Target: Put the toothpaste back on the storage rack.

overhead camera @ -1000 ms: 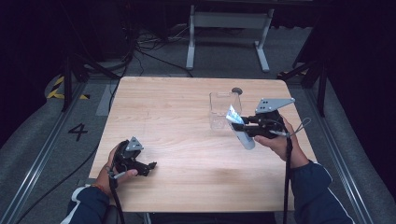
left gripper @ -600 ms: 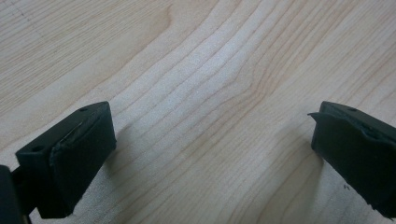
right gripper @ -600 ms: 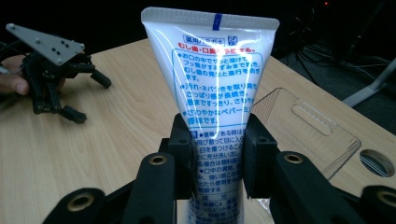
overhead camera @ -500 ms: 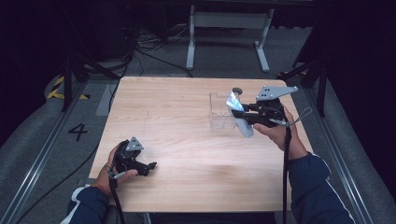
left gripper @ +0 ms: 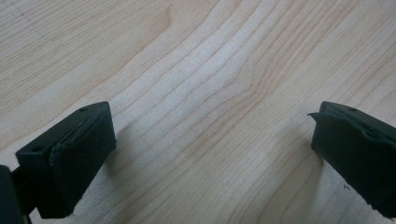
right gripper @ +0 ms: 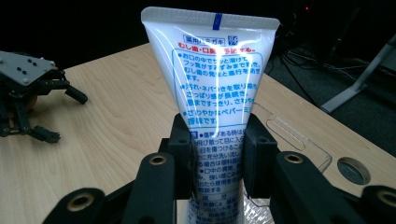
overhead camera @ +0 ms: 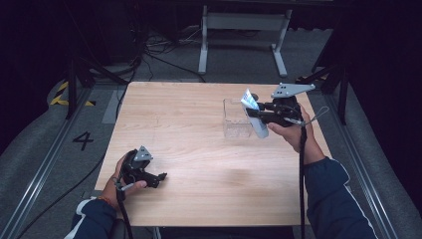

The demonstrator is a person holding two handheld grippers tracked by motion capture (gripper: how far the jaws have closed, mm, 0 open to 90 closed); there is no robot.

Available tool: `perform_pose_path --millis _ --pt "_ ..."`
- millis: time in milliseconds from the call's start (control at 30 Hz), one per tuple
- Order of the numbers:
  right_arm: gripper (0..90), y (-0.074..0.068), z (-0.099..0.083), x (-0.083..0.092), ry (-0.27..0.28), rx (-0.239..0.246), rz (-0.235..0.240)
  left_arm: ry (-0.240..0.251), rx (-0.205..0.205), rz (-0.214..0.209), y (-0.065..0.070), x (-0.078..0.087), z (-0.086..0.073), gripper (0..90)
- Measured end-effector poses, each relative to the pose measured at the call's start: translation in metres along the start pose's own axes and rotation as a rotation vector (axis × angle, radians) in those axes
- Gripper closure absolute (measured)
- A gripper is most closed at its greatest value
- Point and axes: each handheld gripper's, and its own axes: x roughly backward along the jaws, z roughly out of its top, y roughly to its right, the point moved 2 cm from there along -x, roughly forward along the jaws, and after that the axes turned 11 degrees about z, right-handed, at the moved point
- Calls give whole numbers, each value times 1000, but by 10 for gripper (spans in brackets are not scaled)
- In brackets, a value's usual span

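From the high view I see my right gripper [overhead camera: 260, 115] clamped on a white toothpaste tube [overhead camera: 254, 116], holding it tilted just beside and partly over the clear plastic box [overhead camera: 234, 119] on the wooden table [overhead camera: 199, 199]. A round hole [overhead camera: 255, 95] sits in the table just behind the box. My left gripper [overhead camera: 158, 178] rests well apart from the box

In the left gripper view, the jaws stand wide apart over bare wood grain [left gripper: 210, 93]

In the right gripper view, both pads press the tube [right gripper: 212, 79]; it is glossy white with blue Japanese print and a red line, crimped end up. The box [right gripper: 289, 135] lies behind it
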Motion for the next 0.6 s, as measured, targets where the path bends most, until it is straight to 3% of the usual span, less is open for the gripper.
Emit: perform_pose_path --millis 600 --pt "701 16 12 -17 57 -1 -21 0 0 -1 0 0 0 2"
